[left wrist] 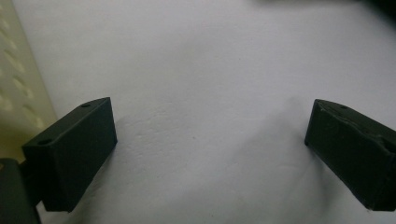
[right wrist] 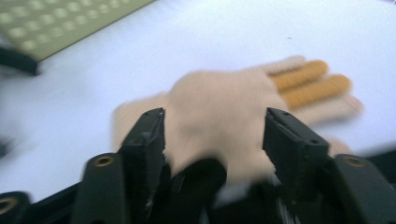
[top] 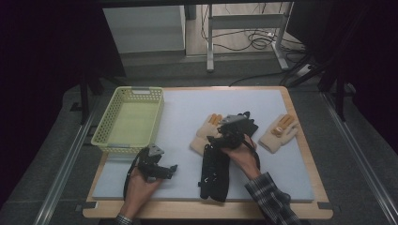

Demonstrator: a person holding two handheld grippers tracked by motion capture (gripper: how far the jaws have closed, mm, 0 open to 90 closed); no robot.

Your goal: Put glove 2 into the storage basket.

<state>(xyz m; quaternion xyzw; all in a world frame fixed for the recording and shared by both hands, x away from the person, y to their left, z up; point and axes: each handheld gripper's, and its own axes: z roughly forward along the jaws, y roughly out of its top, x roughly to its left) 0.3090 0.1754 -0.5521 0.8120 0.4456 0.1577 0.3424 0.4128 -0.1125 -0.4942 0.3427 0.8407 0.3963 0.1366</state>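
A beige glove with orange fingers lies mid-mat. In the right gripper view this glove is blurred and sits beyond and between my jaws. My right gripper hovers over its cuff end with the jaws apart and not pressing on it. A black glove stretches from under that gripper toward the front edge. A second beige glove lies to the right. My left gripper rests low over the bare mat, open wide with nothing between its fingers.
A pale yellow-green basket stands at the mat's left, just behind the left gripper. Another dark glove lies behind the right gripper. The white mat covers the wooden table.
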